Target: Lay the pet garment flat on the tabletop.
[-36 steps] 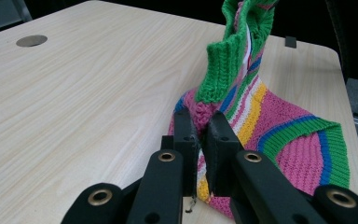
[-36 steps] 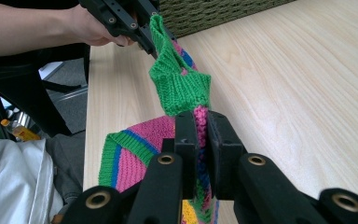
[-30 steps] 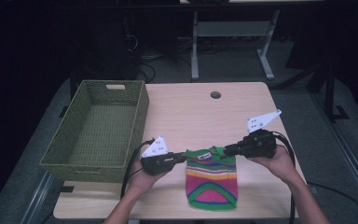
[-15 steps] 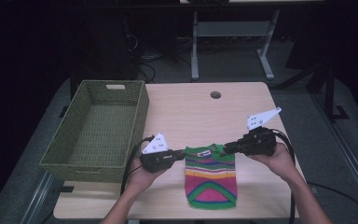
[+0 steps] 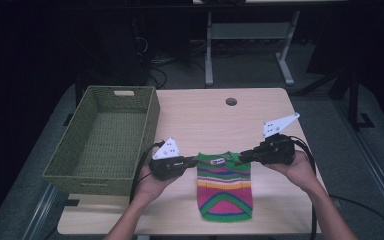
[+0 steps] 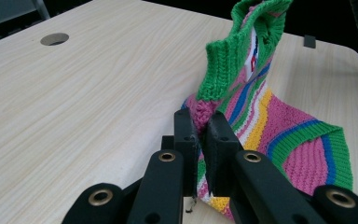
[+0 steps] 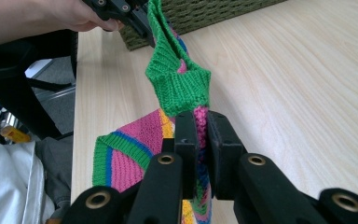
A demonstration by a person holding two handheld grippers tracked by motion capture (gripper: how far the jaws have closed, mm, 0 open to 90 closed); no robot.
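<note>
A small knitted sweater (image 5: 224, 192) with green, pink, blue and yellow stripes lies on the light wooden table (image 5: 215, 120), its hem toward me. My left gripper (image 5: 195, 161) is shut on its left shoulder, and the pink and green knit is pinched between the jaws in the left gripper view (image 6: 201, 129). My right gripper (image 5: 241, 156) is shut on the right shoulder (image 7: 202, 127). The shoulders and green collar (image 7: 177, 86) are lifted off the table and held taut between the two grippers. The lower part of the sweater (image 6: 303, 149) rests flat.
A green woven basket (image 5: 149, 122) stands empty on the table's left side, close to my left hand. A round cable hole (image 5: 231, 101) sits at the table's far middle. Dark floor, cables and a desk frame lie beyond the far edge.
My left gripper has shifted slightly left and away from me with the sweater's shoulder in it. The top edge of the sweater has risen a little. The right gripper has kept still.
</note>
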